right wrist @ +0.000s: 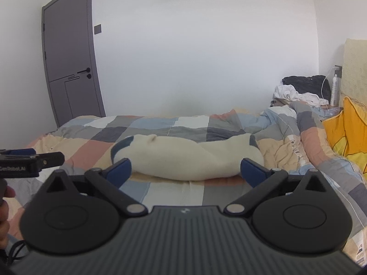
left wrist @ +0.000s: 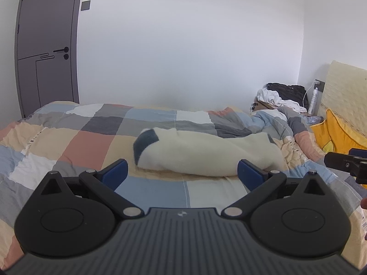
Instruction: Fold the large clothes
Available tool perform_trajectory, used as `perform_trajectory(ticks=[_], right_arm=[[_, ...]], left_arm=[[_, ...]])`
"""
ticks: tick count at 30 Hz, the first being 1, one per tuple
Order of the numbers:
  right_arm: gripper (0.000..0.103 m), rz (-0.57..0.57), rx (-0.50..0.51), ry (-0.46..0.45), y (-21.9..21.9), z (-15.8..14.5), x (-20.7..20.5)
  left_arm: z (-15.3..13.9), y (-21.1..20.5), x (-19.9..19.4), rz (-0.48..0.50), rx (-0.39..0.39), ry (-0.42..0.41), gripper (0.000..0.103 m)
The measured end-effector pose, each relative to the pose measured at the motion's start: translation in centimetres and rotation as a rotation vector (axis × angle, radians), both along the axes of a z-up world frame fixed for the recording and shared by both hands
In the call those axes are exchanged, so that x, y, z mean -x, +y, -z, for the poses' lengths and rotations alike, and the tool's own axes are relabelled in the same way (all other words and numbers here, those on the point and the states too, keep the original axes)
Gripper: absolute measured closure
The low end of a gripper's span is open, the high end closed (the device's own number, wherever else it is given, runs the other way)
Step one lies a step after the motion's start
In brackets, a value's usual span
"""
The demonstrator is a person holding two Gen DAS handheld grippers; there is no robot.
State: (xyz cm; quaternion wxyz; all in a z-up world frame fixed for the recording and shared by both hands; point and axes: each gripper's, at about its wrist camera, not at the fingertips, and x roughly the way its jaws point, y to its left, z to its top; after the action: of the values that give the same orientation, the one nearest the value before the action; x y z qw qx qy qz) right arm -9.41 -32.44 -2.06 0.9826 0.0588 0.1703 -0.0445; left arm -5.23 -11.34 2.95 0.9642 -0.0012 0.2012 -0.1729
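A cream fleece garment (left wrist: 201, 153) with dark grey trim lies folded in a long bundle on the checked quilt (left wrist: 80, 137); it also shows in the right wrist view (right wrist: 188, 158). My left gripper (left wrist: 183, 174) is open and empty, held just short of the bundle's near edge. My right gripper (right wrist: 187, 171) is open and empty, also just in front of the bundle. Each gripper shows at the edge of the other's view: the right one (left wrist: 344, 162), the left one (right wrist: 34, 160).
A grey door (left wrist: 45, 45) stands at the far left. A pile of white and black clothes (left wrist: 282, 96) and a spray bottle (left wrist: 313, 102) sit at the bed's far right corner. A yellow cushion (left wrist: 339, 135) leans by the cream headboard (left wrist: 344, 91).
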Motion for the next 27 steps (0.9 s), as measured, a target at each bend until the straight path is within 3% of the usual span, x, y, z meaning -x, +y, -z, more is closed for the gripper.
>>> perform_trajectory(ticks=[15, 27], right_arm=[[0.0, -0.016, -0.032, 0.046, -0.06, 1.12, -0.7], [0.0, -0.015, -0.029, 0.03, 0.48, 0.49, -0.62]], left_arm=[[0.04, -0.07, -0.3, -0.023, -0.014, 0.007, 0.0], [0.24, 0.11, -0.19, -0.015, -0.003, 0.024, 0.0]])
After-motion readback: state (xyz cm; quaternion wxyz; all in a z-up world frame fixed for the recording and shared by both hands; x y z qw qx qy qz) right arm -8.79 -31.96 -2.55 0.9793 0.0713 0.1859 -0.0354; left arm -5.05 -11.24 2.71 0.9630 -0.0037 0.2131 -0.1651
